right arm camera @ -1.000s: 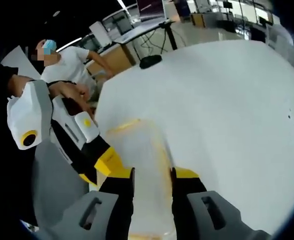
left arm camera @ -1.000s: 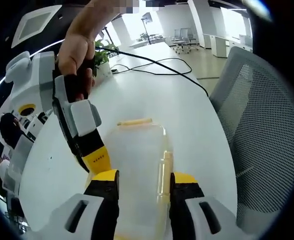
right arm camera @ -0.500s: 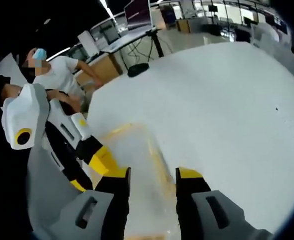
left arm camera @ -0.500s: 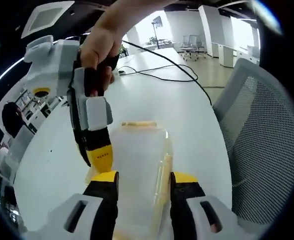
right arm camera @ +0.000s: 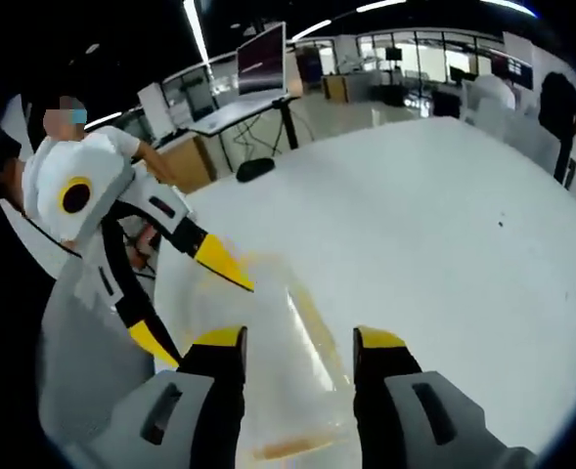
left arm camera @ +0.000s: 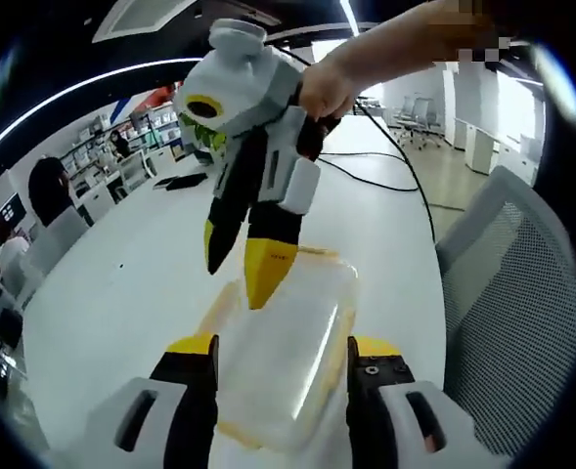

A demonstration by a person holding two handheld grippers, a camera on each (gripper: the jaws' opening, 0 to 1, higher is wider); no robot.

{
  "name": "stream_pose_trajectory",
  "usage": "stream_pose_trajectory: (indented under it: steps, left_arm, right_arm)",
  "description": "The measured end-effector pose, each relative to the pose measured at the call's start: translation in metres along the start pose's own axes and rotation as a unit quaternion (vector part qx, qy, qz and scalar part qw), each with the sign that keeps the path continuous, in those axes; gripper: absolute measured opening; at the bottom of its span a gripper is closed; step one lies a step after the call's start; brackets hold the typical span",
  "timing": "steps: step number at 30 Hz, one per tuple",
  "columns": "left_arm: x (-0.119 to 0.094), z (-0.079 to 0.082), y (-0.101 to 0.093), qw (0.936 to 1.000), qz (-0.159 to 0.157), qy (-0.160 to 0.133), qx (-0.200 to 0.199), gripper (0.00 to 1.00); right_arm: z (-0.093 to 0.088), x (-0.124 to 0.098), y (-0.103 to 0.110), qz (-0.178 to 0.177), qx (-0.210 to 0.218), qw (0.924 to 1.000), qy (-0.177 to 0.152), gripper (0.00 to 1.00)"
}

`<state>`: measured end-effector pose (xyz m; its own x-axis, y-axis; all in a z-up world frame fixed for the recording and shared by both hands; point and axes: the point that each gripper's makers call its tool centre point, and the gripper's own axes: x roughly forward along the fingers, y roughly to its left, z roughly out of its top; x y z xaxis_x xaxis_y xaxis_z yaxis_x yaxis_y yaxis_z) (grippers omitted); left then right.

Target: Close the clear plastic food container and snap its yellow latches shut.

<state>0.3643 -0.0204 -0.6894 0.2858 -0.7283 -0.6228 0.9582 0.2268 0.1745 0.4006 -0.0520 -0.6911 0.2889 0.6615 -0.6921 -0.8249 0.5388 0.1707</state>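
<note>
No readable writing or brand marks are seen. The clear container (left arm camera: 288, 347) with yellow latches (left arm camera: 219, 303) is seen lying on the white table (left arm camera: 121, 293), between the spread jaws of the left gripper (left arm camera: 283, 357); a firm grip cannot be told. In the right gripper view the container (right arm camera: 278, 371) is framed by the parted right gripper (right arm camera: 297, 342), nothing clamped. A mesh chair (left arm camera: 508, 293) is shown in the left gripper view, a monitor (right arm camera: 260, 59) in the right.

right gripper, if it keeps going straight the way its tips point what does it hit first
Most likely the clear container: in the left gripper view the right gripper aims down with one yellow tip at its lid. Contact can't be confirmed; depth is unclear.
</note>
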Motion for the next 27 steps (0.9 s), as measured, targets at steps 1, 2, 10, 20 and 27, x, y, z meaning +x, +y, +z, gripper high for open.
stream_pose_trajectory:
  steps: [1,2,10,20,27]
  left_arm:
    - [-0.001,-0.001,0.001,1.0,0.001,0.001,-0.003,0.48]
    - [-0.002,-0.003,0.003,0.9999,0.004,0.002,-0.011,0.49]
    - [-0.012,-0.012,0.013,0.9977,0.018,-0.005,-0.064,0.55]
    - [-0.018,-0.026,0.018,0.9948,0.029,-0.002,-0.098,0.59]
    - [-0.022,-0.032,0.017,0.9937,0.034,0.0,-0.107,0.59]
  right_arm:
    - [-0.001,-0.001,0.001,-0.003,-0.001,1.0,0.001,0.43]
    - [-0.003,-0.002,0.001,-0.008,-0.002,1.0,0.0,0.44]
    - [-0.01,-0.014,0.012,-0.04,-0.014,0.999,-0.017,0.49]
    - [-0.026,-0.028,0.016,-0.078,-0.007,0.9964,-0.031,0.52]
    - [-0.042,-0.036,0.022,-0.098,0.008,0.9943,-0.042,0.52]
